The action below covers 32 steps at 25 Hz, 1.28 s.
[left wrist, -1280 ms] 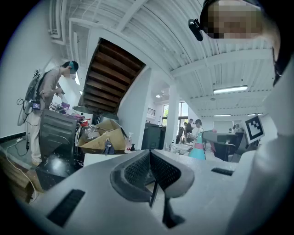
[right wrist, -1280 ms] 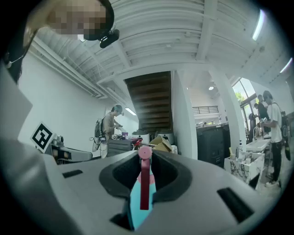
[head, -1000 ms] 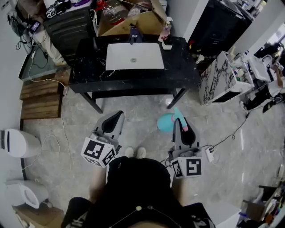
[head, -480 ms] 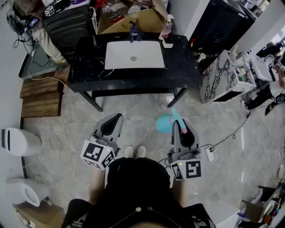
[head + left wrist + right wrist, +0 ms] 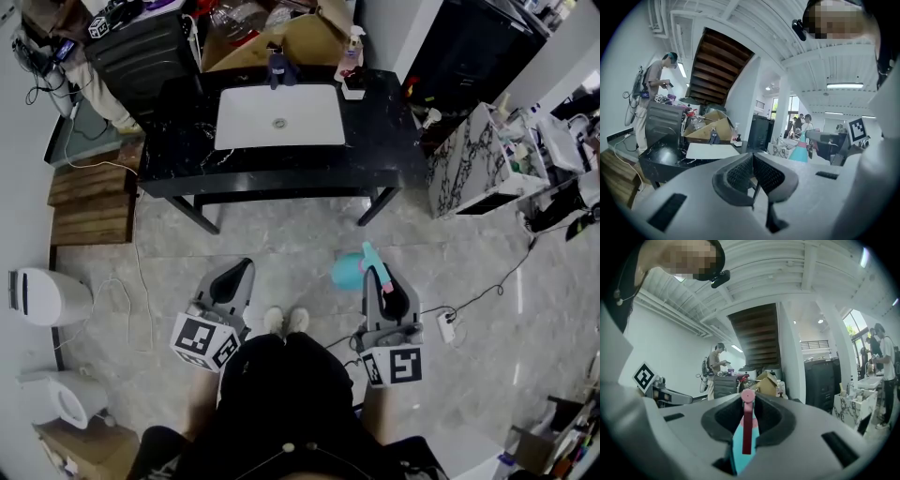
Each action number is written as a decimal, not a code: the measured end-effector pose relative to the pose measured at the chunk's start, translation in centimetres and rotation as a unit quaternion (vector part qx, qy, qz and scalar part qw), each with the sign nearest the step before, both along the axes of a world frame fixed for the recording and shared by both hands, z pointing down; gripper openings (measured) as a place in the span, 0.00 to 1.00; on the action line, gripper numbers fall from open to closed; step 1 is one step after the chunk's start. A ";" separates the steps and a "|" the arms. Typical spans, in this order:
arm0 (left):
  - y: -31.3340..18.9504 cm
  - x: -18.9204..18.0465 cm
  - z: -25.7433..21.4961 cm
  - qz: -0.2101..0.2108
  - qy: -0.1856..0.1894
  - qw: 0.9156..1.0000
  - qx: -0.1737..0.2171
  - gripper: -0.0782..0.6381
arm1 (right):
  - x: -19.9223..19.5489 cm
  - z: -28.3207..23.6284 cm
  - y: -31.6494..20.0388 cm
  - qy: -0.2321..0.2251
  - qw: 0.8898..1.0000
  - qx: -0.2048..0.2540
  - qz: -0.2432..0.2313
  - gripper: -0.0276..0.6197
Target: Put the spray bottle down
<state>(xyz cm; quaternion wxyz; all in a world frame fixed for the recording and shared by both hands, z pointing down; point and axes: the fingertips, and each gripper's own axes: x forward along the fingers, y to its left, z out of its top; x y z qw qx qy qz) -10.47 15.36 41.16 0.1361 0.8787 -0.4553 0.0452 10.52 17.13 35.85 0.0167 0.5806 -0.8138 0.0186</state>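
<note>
**Item one:** teal plastic spray bottle with pink trigger head (image 5: 351, 269) (image 5: 742, 439). It sat between my right tongs (image 5: 377, 277) (image 5: 748, 414), which were part-closed and pressing on it near the pink top.

**Location:** carried in the air above the grey stone-tile floor (image 5: 281, 239), just ahead of my feet. It was well apart from the black marble worktop (image 5: 380, 141) and its white rectangular basin (image 5: 279, 117).

**Handling note (my judgement):** the bottle was not yet set down. It was best taken to a bare patch of worktop beside the basin and lowered upright, base first. The tongs should have eased apart only once the base sat flat.

**Item two:** left tongs (image 5: 244, 272) (image 5: 752, 169), pads drawn together on nothing.

**Pose:** right tongs pointed about level toward the worktop. Left tongs tipped slightly downward, alongside at my left.
</note>
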 end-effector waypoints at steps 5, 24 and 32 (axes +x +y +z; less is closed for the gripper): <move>0.0 1.6 0.2 0.003 -0.011 1.000 0.002 0.12 | 2.0 1.7 -0.6 -0.009 1.000 -0.009 0.001 0.15; -15.3 1.6 -1.2 0.027 0.056 0.996 0.067 0.12 | -1.2 0.8 -13.6 0.024 0.999 0.006 -0.027 0.15; -22.1 0.8 -0.1 0.068 0.078 0.993 0.053 0.12 | -2.6 1.3 -22.0 0.034 0.999 -0.004 -0.015 0.15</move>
